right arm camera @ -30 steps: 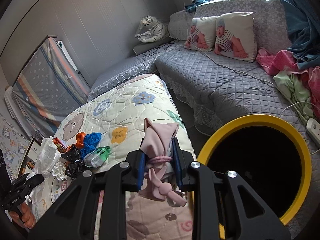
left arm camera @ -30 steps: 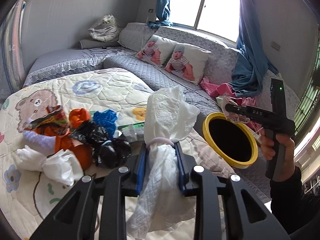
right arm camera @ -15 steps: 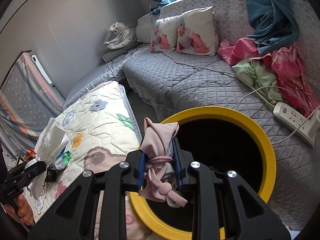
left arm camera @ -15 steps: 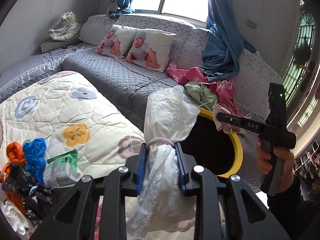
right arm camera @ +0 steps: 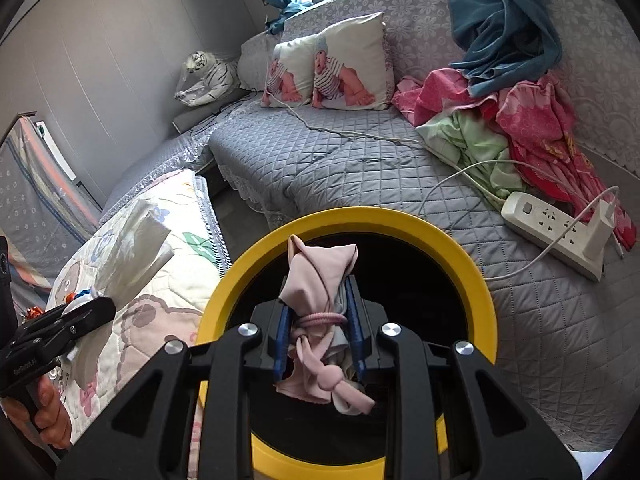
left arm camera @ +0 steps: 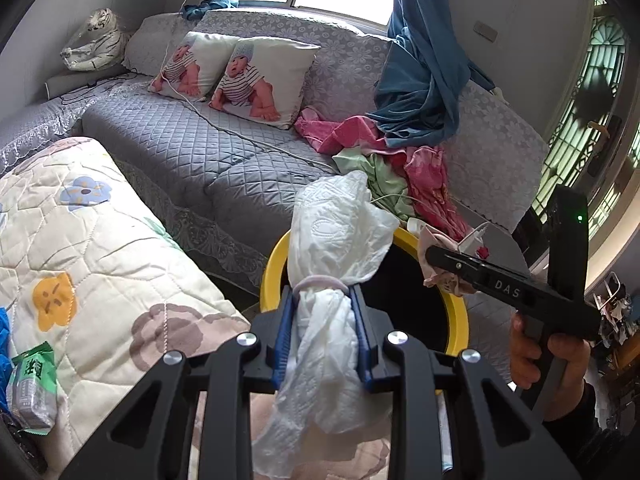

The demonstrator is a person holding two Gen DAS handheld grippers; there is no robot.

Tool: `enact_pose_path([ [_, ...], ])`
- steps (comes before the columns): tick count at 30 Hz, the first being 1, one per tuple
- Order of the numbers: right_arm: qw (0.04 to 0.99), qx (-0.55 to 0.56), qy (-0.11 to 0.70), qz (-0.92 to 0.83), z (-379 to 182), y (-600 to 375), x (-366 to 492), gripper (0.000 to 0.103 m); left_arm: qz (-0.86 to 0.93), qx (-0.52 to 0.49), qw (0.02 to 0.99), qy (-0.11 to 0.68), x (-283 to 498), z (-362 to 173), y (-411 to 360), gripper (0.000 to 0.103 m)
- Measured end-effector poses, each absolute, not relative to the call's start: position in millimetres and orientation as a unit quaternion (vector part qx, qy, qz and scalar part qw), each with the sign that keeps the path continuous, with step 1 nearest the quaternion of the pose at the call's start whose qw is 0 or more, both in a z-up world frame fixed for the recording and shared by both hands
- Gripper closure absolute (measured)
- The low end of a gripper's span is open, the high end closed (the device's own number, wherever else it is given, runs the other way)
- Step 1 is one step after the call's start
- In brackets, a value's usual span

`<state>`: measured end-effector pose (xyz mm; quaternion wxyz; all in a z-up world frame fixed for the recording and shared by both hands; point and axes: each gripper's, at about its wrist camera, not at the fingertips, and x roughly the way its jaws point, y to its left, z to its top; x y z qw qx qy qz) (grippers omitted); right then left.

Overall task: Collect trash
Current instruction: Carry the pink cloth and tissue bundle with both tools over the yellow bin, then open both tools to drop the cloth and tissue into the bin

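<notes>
Directly beneath your right gripper (right arm camera: 319, 322), now clenching the pink cloth (right arm camera: 320, 276), the yellow bin (right arm camera: 476, 280) is sliding into place, while your left gripper (left arm camera: 322, 330), gripping the white tissue (left arm camera: 336, 232), is closing on its rim, readying both drops.

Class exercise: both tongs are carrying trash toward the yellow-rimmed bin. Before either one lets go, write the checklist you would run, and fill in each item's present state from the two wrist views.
1. Right tongs shut on the pink cloth bundle: ok.
2. Pink cloth bundle inside the rim of the yellow bin: ok; it appears to hang over the dark opening.
3. Left tongs shut on the white tissue wad: ok.
4. Tissue wad over the opening: not ok; it seems nearer the rim's near edge.
5. Tongs clear of each other: ok, apart in both views.
6. Room left inside the bin: cannot tell, interior is dark.
</notes>
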<state>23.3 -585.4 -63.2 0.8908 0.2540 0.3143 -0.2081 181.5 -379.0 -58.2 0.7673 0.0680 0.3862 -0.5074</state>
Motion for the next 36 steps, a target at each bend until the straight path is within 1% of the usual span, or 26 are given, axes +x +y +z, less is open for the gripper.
enact_pose_path([
  [15, 0.879, 0.266, 0.328, -0.222, -80.9, -599.0, 20.5, 0.079, -0.518, 0.068, 0.749, 0.407, 177.3, -74.8, -423.3, 0.078],
  [36, 0.870, 0.280, 0.333, -0.231, -90.9, -608.8, 17.3, 0.078, -0.526, 0.055, 0.734, 0.426, 179.2, -81.7, -438.9, 0.077],
])
